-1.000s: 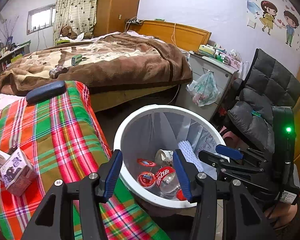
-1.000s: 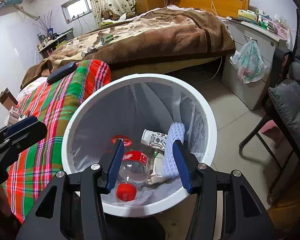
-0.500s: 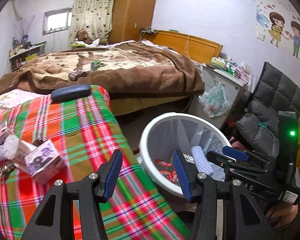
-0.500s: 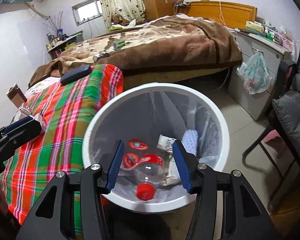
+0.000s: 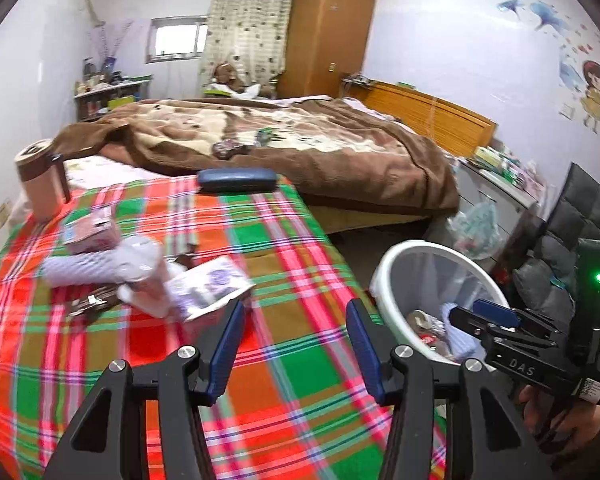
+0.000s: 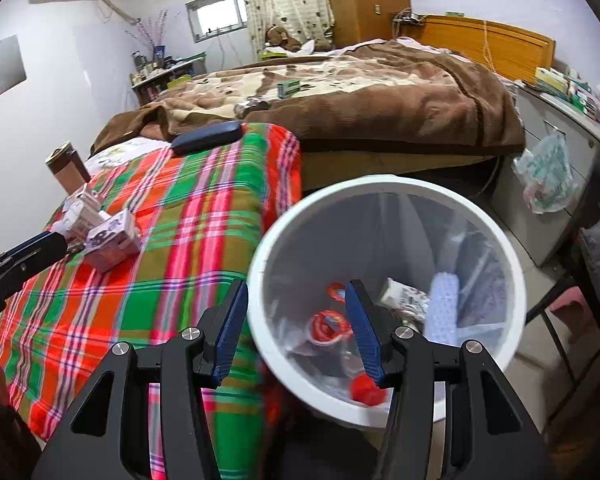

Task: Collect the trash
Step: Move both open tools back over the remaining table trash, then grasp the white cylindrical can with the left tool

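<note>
A: Two views logged. Left wrist first: left hand-held gripper has its jaws parted, nothing between the pads, above the plaid table. Ahead and to its left sits the litter cluster: a purple-print carton nearest, a white crumpled wrapper touching it, a pink carton behind.

B: Bin?

A: White bin stands on the floor just beside the table's right edge. Right hand-held gripper shows over its rim from the side; jaw gap not readable from this angle.

B: Right wrist view?

A: Right hand-held gripper has its jaws apart and empty, straddling the bin's near rim. Looking straight in: a red cap, red-ringed lids, a small cup, a white foam sleeve. The left view shows only a sliver of that. Left hand-held gripper enters at the far left, near the cartons.

B: Step?

A: Judgement: between drops, reaching for the next piece. Next move calls for lining the left jaws up on the purple-print carton and lowering onto it; the gap looks narrow for its broad face, so open wider or take it across a thin side.

B: View differences?

A: Only the left view shows the wrapper clearly; only the right shows the bin's contents. The mug and blue case look like keepers, not trash.
</note>
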